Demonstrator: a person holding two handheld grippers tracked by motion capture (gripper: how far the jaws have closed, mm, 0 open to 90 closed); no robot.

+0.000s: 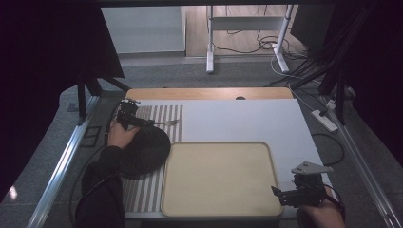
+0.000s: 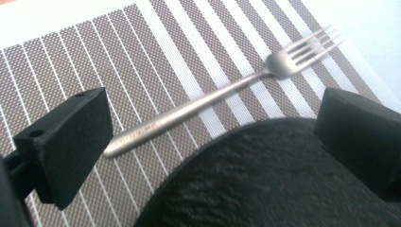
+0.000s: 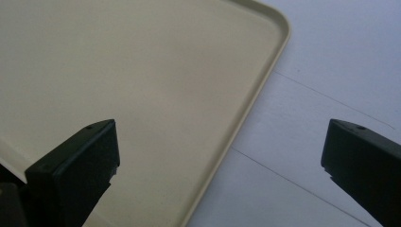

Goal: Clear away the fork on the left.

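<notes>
Evidently lining up a grasp, the left gripper (image 1: pixel 142 122) hovers wide open and empty over the fork (image 2: pixel 222 92) beside the dark plate (image 2: pixel 265 179), while the right gripper (image 1: pixel 280 194) waits open and empty at the tray (image 3: pixel 255 101) edge.

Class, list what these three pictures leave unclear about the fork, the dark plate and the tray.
- Fork: handle engraving blurred, left gripper view.
- Dark plate: cut by bottom edge; right jaw covers part.
- Tray: mostly cropped, right gripper view.
- Fork: too small, high view.

Brushed metal fork (image 2: pixel 222 92), woven placemat (image 2: pixel 156 52), rough matt slate plate (image 2: pixel 265 184).
</notes>
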